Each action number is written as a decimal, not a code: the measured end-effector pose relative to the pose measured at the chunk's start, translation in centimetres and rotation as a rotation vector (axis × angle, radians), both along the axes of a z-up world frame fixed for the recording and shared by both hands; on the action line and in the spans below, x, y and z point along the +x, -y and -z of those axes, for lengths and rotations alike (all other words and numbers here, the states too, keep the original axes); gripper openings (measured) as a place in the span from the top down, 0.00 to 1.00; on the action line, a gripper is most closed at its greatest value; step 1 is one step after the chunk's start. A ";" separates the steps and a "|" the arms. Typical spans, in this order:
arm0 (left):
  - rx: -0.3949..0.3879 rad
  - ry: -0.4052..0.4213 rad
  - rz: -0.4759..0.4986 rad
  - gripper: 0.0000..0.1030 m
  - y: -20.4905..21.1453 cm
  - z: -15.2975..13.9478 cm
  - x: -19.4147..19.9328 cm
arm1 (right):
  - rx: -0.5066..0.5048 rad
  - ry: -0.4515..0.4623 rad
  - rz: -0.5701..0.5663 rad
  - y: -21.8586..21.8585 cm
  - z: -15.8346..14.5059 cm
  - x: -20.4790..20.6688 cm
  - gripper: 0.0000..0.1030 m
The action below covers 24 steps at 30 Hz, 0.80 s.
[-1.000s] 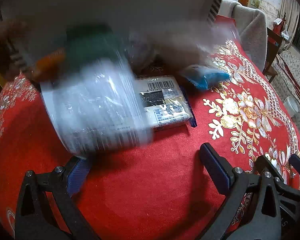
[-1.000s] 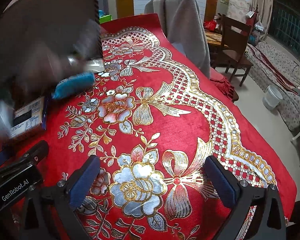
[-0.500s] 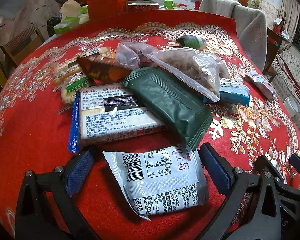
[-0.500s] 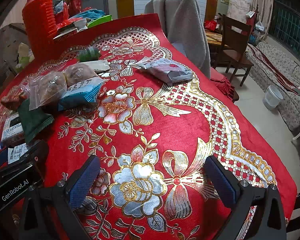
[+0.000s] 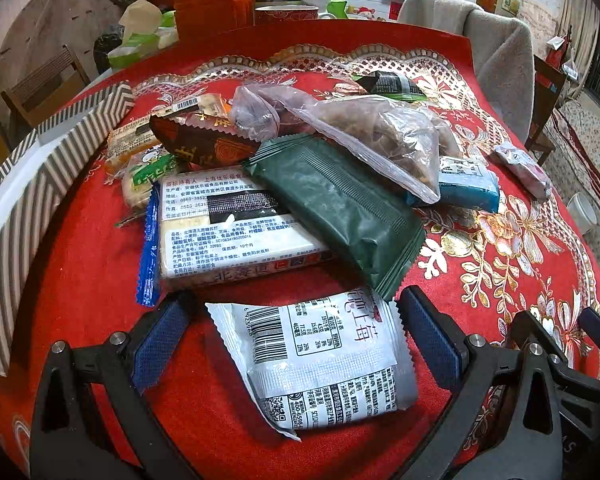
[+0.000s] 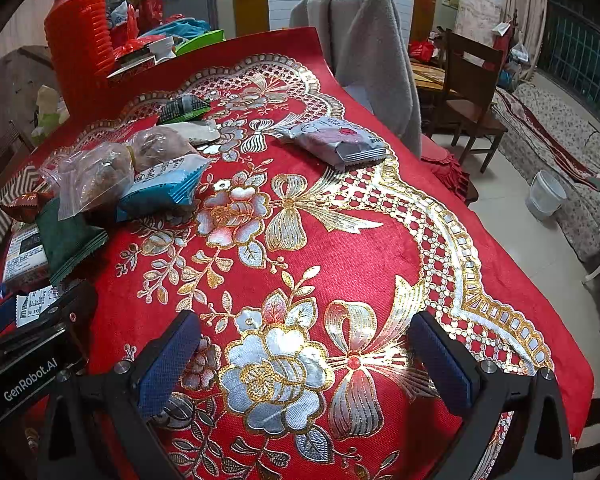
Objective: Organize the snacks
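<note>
Two grippers in view, both with jaws spread apart and holding nothing. Left gripper [image 5: 296,340] sits low over the tabletop [image 5: 92,248], its blue pads either side of a white snack packet [image 5: 320,364] that lies flat, barcode side up; whether the pads touch it cannot be told. Just beyond it, a long white cracker pack [image 5: 228,236] with a blue sealed end, label up. A dark green packet [image 5: 340,208] lies tilted across its right end. On top of the green one, a clear bag of brown snacks [image 5: 380,136]. Right of that, a blue packet [image 5: 464,188], partly under the clear bag. Far left of the pile: a brown wrapper [image 5: 196,144] and small yellow and green packs, overlapping. A striped box [image 5: 40,184] stands at the left edge of the tabletop. A dark packet [image 5: 392,84] lies at the far side, and a purple-grey packet [image 6: 336,140] lies alone to the right, well apart from the pile. Right gripper [image 6: 304,360] hovers over the bare embroidered red cloth [image 6: 340,248], nothing between the pads, pile off to its left. Chair with grey throw [image 6: 372,64] at the far edge.
</note>
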<state>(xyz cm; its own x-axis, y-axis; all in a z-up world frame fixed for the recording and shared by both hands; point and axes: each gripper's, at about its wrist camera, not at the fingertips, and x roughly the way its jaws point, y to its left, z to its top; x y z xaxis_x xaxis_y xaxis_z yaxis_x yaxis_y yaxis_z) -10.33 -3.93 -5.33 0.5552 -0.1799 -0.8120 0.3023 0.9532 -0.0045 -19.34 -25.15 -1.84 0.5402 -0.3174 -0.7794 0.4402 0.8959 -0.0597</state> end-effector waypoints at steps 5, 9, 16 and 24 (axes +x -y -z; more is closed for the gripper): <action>0.000 0.000 0.000 0.00 -0.2 0.0 0.2 | -0.004 -0.015 -0.007 0.1 0.0 0.4 0.00; 0.000 0.000 0.001 0.00 -0.2 -0.1 0.2 | 0.001 -0.023 -0.010 0.2 0.0 0.5 0.00; 0.000 0.000 0.001 0.00 -0.2 -0.1 0.2 | -0.002 -0.021 -0.010 0.1 0.0 0.4 0.00; 0.001 0.000 0.001 0.00 -0.2 -0.1 0.2 | -0.004 -0.023 -0.008 0.2 0.0 0.4 0.00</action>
<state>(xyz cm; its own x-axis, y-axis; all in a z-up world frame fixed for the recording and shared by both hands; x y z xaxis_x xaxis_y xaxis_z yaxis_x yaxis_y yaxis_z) -10.13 -3.74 -5.25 0.5552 -0.1801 -0.8120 0.3035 0.9528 -0.0038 -18.93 -25.32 -1.82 0.5248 -0.3163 -0.7903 0.4312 0.8993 -0.0735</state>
